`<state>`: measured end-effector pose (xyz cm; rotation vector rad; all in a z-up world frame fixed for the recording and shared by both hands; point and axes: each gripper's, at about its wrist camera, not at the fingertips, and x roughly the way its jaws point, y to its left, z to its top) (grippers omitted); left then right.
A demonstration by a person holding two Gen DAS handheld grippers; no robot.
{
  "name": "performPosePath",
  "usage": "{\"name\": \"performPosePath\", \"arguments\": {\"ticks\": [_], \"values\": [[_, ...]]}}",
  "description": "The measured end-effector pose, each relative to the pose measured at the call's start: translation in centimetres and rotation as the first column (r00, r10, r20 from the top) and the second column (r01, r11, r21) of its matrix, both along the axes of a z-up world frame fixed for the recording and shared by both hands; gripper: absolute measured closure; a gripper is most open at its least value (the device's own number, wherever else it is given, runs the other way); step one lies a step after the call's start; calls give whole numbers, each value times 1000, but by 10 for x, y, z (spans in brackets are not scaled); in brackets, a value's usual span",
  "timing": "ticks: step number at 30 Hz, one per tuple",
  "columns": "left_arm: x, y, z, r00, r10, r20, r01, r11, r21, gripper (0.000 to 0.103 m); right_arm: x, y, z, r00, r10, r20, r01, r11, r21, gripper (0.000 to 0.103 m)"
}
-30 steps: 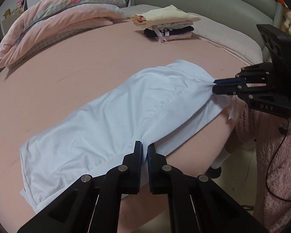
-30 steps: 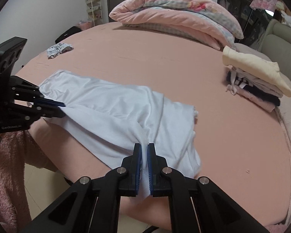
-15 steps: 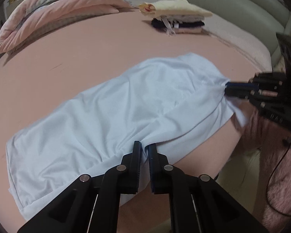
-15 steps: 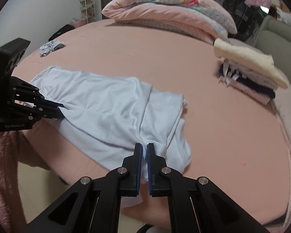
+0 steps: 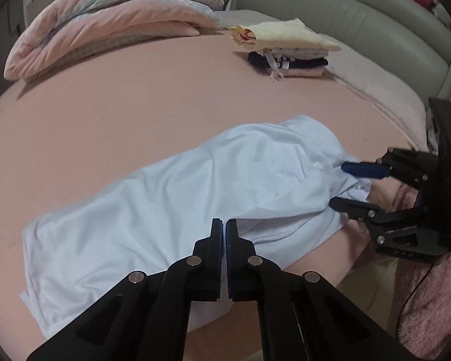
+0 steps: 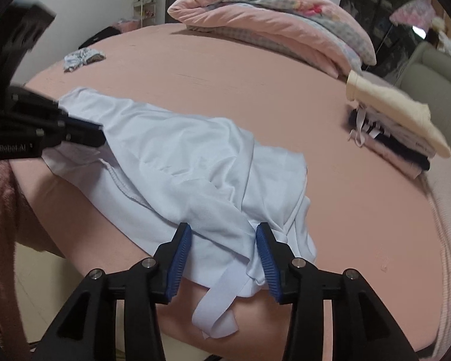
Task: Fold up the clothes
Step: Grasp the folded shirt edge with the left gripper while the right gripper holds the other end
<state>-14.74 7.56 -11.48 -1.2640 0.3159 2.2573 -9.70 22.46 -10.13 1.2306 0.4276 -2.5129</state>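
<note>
On the bed's near edge the left gripper [image 5: 224, 234] stays pinched on the pale blue garment [image 5: 171, 198] to anchor it; the right gripper [image 6: 224, 240] is opening, fabric loose between.

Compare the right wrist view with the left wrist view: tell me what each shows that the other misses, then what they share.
Only the right wrist view shows the small crumpled cloth at the bed's far edge. Only the left wrist view shows the grey-green headboard at length. Both share the light blue garment, the stack of folded clothes, the pink quilt, the left gripper shut on the garment, and the right gripper opening around it.
</note>
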Motion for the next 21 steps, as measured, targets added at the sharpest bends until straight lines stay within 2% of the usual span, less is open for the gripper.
{"name": "performPosePath", "arguments": {"ticks": [2, 5, 8, 12, 15, 20, 21], "values": [[-1, 4, -11, 998, -31, 46, 33, 998, -57, 101, -3, 0, 1, 1000, -9, -5, 9, 1000, -10, 57], [-2, 3, -27, 990, -57, 126, 64, 997, -54, 101, -9, 1, 3, 1000, -28, 5, 28, 999, -36, 57], [-3, -2, -26, 996, -12, 90, 15, 999, -29, 101, -8, -5, 11, 1000, -31, -2, 31, 999, -37, 57], [-3, 2, -30, 999, 38, 34, -36, 998, -57, 100, -5, -23, 18, 1000, -7, -27, 6, 1000, -10, 57], [-5, 7, -31, 998, 53, 22, -51, 997, -64, 100, -9, -28, 16, 999, 5, -33, -5, 1000, 18, 57], [-6, -5, -9, 998, 56, 41, -59, 994, 88, 101, -25, -11, 5, 998, -50, 38, 50, 999, -14, 57], [-5, -7, -6, 997, 36, 72, -45, 992, 120, 101, -26, -7, 6, 997, -58, 47, 60, 998, -33, 57]]}}
